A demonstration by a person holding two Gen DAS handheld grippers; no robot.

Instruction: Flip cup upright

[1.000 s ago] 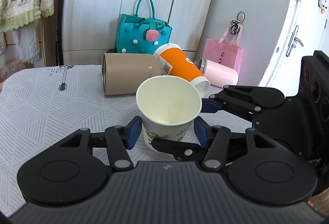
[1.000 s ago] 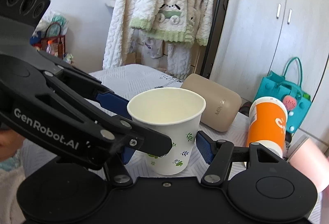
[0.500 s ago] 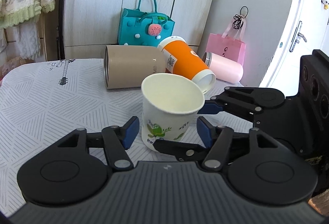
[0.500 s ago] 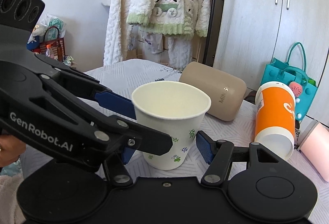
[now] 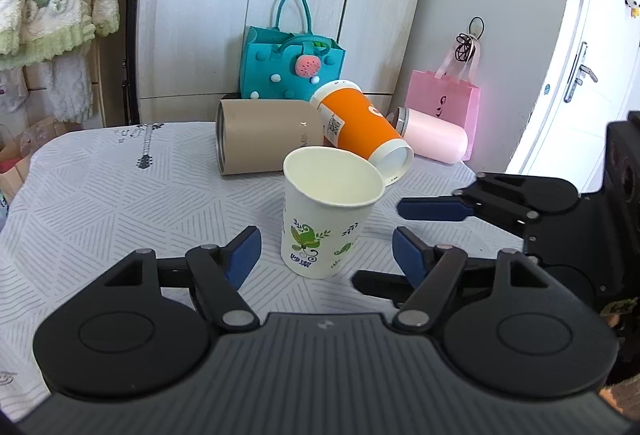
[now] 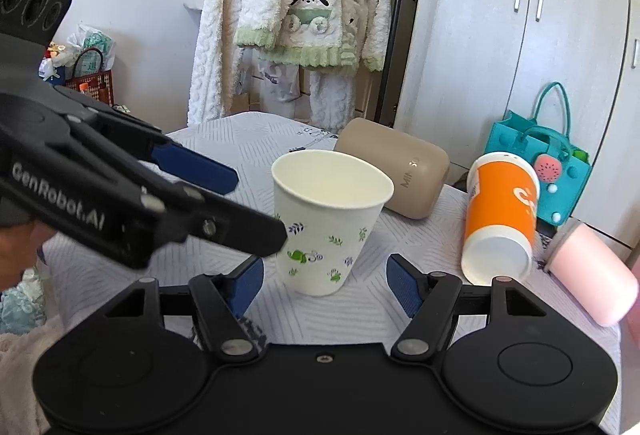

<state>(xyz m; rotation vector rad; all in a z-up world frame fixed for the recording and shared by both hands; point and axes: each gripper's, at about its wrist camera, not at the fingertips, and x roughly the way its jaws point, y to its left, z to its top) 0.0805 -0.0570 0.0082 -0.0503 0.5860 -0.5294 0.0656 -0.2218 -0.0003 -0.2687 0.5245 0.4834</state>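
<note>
A white paper cup with green leaf prints (image 5: 326, 219) stands upright on the patterned tablecloth (image 5: 120, 203), mouth up and empty. It also shows in the right wrist view (image 6: 326, 227). My left gripper (image 5: 326, 255) is open, its blue pads on either side of the cup's base and clear of it. My right gripper (image 6: 324, 281) is open too, its pads apart from the cup. In the left wrist view the right gripper (image 5: 404, 231) comes in from the right. In the right wrist view the left gripper (image 6: 248, 203) reaches in from the left.
Behind the cup lie a beige tumbler (image 5: 268, 139), an orange cup (image 5: 360, 127) and a pink tumbler (image 5: 436, 139), all on their sides. A teal bag (image 5: 292, 63) and a pink bag (image 5: 444, 103) stand beyond the table. Robes (image 6: 296, 7) hang at the left.
Both grippers have opened and drawn back from the white cup. It now stands free on the table, farther from both cameras.
</note>
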